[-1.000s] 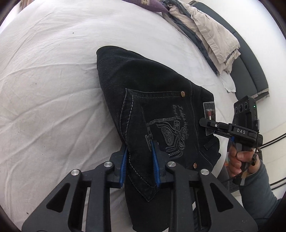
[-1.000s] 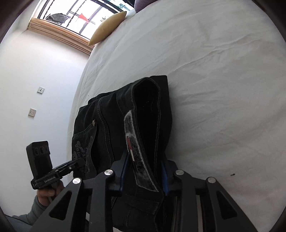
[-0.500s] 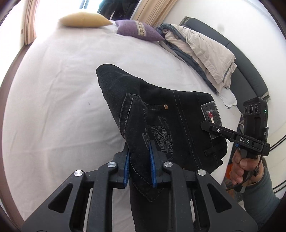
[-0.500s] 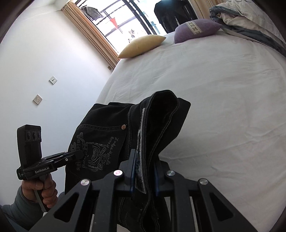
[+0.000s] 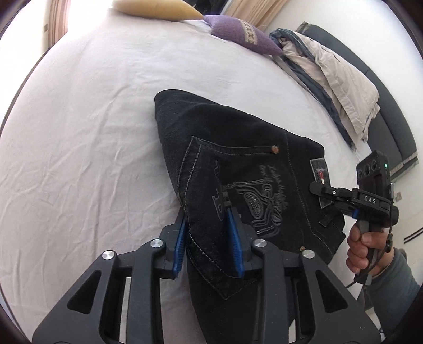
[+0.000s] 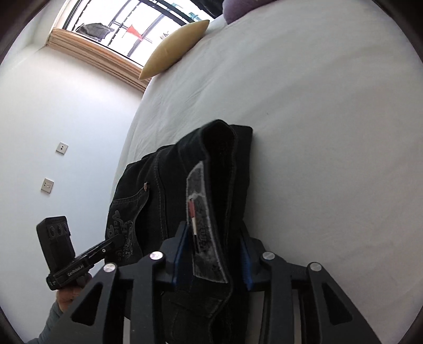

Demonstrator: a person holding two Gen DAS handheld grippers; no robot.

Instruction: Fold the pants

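Observation:
Black jeans, folded, lie on a white bed sheet, back pocket with embroidery facing up. My left gripper has its blue-padded jaws parted around the pocket-side edge of the jeans, the cloth loose between them. My right gripper has its jaws parted around the waistband with the grey label; it also shows in the left wrist view at the waistband. The jeans also show in the right wrist view.
A yellow pillow and a purple pillow lie at the bed's far end. A heap of beige and grey bedding lies on a dark sofa to the right. A wall runs along the bed's left side.
Both grippers have lowered the jeans back toward the bed and their jaws have opened from the tighter grip of half a second ago. The cameras tilted down.

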